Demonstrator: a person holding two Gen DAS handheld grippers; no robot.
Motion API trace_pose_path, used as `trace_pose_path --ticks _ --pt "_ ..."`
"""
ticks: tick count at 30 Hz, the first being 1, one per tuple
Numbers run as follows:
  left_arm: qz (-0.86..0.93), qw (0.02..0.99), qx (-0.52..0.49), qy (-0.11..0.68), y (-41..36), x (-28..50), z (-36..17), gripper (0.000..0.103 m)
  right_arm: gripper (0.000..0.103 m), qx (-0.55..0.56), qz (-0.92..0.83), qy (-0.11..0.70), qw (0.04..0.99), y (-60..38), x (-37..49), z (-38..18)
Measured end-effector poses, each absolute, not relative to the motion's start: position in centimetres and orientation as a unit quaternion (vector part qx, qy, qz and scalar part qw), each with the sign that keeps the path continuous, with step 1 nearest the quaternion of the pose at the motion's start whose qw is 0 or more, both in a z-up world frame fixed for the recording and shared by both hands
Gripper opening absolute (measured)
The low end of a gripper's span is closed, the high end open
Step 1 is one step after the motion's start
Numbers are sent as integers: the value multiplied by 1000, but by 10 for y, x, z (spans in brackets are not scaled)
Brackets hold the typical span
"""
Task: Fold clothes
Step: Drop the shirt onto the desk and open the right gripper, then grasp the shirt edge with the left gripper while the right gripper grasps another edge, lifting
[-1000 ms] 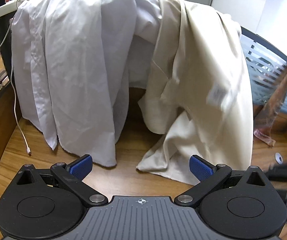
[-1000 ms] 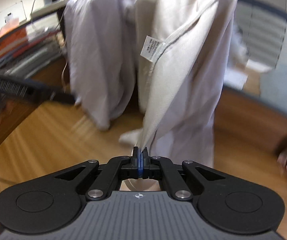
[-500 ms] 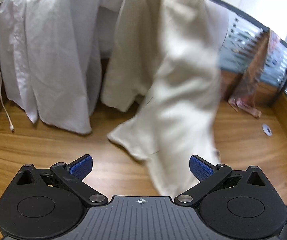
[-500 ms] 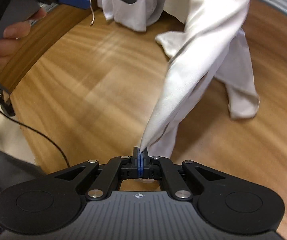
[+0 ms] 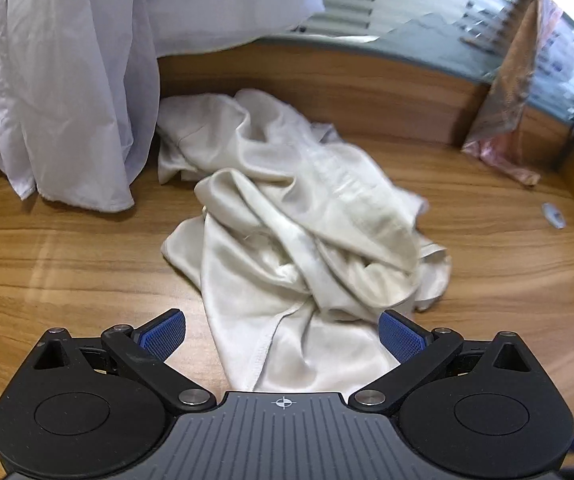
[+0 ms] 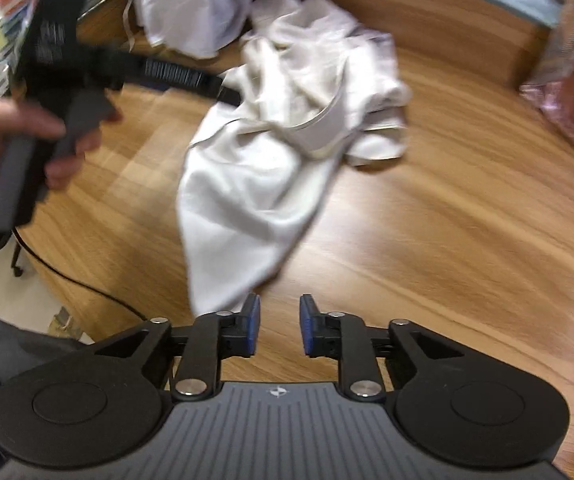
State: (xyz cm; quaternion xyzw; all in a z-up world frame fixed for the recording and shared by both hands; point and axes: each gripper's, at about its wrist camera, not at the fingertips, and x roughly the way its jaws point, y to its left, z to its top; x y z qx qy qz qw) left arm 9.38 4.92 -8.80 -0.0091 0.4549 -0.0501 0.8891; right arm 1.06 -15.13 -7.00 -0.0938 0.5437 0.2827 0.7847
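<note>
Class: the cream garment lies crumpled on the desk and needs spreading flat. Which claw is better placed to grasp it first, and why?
Probably the left claw: its jaws are wide open with the cream garment lying between them. The right claw is open beside the garment's edge.

Black grippers (image 5: 282, 330), blue-padded jaws

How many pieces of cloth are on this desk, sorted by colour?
Cream: 1, the crumpled cream satin garment heaped on the wooden desk.
White: 1, the thin white fabric garment hanging at the back left.
Pinkish brown: 1, the patterned pinkish-brown cloth draped at the right.
Total: 3.
</note>
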Motion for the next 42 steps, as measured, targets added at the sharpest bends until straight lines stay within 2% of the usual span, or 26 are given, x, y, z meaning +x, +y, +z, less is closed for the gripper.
trace_pose_path --ticks 6,9,10,11,12,13,15,17,20,25,30,38,39,40,41,42 --pt "-26 886 2 463 40 103 -116 100 31 -105 260 541 793 -200 22 -56" --pt "-13 881 -1 473 36 110 -128 88 32 -105 253 542 795 -220 31 -57" --pt "-8 878 0 478 34 112 -132 81 32 -105 252 542 795 -226 33 -58" --pt "-2 875 4 485 32 114 -136 68 32 -105 250 541 796 -231 35 -59" --pt "5 872 7 490 30 116 -140 60 32 -106 250 541 796 -236 36 -60" --pt "14 869 10 495 28 117 -143 42 32 -107 251 540 797 -241 38 -60" --pt "28 869 6 494 26 114 -144 35 32 -110 255 535 798 -245 45 -61" --pt "37 872 -5 489 26 108 -143 18 33 -113 264 525 801 -240 58 -62" --pt "57 876 -23 479 28 94 -137 5 33 -118 277 510 806 -232 77 -64" --pt "81 885 -38 456 33 67 -120 3 33 -126 298 485 812 -218 109 -67" --pt "95 885 -57 452 43 49 -96 3 34 -129 332 462 812 -147 157 -77" --pt "93 887 -45 450 71 41 -70 3 34 -167 345 481 789 -43 201 -116" --pt "95 887 -43 450 76 42 -67 3 31 -170 342 486 786 -36 204 -122" --pt "98 886 -41 450 82 42 -64 3 20 -166 342 492 783 -33 207 -125" --pt "102 886 -38 450 88 42 -61 3 5 -161 343 498 780 -32 209 -127" --pt "106 886 -36 450 94 43 -58 3 4 -155 344 505 776 -31 211 -129"
